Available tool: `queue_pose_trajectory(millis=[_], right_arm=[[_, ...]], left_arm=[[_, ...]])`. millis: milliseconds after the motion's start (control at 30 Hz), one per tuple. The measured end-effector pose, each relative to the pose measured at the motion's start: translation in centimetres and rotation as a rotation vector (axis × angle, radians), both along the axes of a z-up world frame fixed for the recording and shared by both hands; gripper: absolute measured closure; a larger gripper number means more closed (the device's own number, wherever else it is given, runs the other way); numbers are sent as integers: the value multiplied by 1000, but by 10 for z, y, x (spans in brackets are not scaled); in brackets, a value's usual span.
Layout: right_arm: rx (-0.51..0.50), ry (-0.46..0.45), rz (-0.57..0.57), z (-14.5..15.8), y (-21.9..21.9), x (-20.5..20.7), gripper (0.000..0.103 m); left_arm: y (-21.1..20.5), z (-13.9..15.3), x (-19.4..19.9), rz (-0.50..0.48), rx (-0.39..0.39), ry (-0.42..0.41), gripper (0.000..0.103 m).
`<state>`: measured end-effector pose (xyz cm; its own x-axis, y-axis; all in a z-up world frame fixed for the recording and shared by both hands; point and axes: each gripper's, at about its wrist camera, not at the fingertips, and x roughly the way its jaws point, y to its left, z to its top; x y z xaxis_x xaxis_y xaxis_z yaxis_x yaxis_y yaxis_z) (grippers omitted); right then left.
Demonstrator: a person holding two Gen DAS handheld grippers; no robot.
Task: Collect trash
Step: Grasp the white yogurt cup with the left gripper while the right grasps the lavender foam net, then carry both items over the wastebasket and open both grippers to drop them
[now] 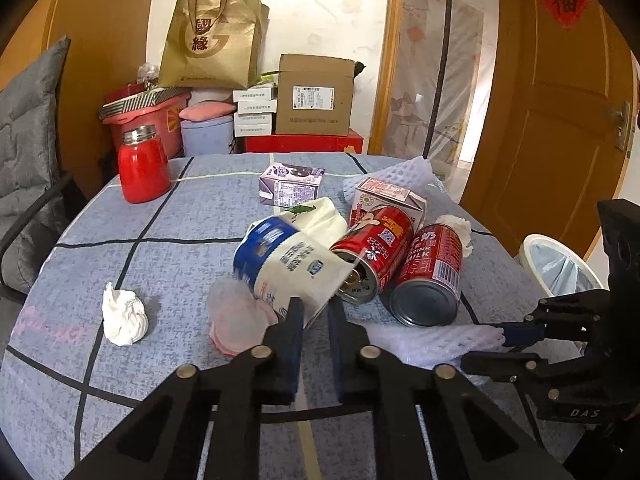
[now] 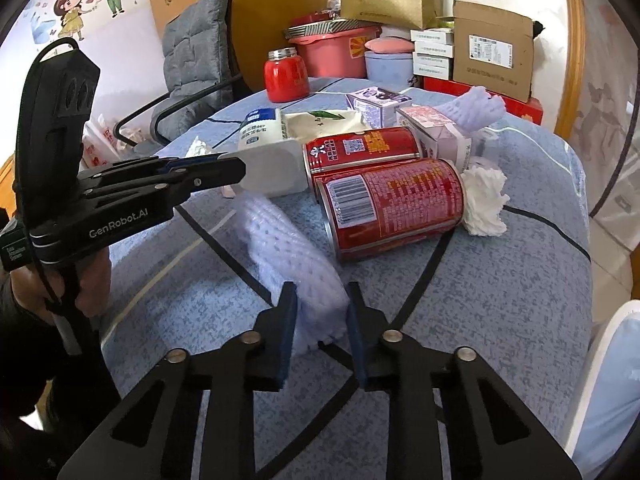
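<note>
Trash lies on the blue checked table [image 1: 160,216]: two red cans [image 1: 430,276] [image 2: 392,204], a white yogurt cup [image 1: 288,268] [image 2: 264,148], milk cartons [image 1: 388,200], crumpled tissues [image 1: 122,314] [image 2: 484,196] and a white foam fruit net [image 2: 288,248] [image 1: 432,340]. My left gripper [image 1: 316,304] [image 2: 236,166] is shut on the rim of the yogurt cup. My right gripper [image 2: 322,300] [image 1: 500,334] is shut on the near end of the foam net.
A white bin with a blue liner [image 1: 560,268] stands right of the table. A red thermos [image 1: 142,168] stands at the far left of the table. Boxes, bags and a red tub [image 1: 160,120] are stacked behind. A grey cushioned chair [image 2: 196,52] is on the left.
</note>
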<state>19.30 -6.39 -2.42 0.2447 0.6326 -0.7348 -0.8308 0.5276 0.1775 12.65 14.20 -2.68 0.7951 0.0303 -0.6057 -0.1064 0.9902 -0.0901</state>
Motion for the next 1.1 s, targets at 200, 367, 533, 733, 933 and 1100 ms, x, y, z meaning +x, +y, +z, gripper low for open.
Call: queue_pose_trajectory(millis=[200,367,533,733,933,1100], right_arm=[[26,11,-13,4,-15,-11,86],[52,30,-44,7,-35,-23,87],[84,35,-118,16,-65,-30,87],[105,25,-243,27,-107,-29,87],[110,6,-373,33,-156,-29,87],[95,-5,-500,35,-203,-24,87]], left_arm=[[-7,6,-10,2,-7,-4,101],[-21,15,-24,1,-6,-17,102],[-35,28,-38,-8,-10,-31,102],[-64,44,-42,-63,-20,-47,102],[-112,55,-29,-171,-27,-61,102],[-160,58,-10,-283,-33,-62,102]])
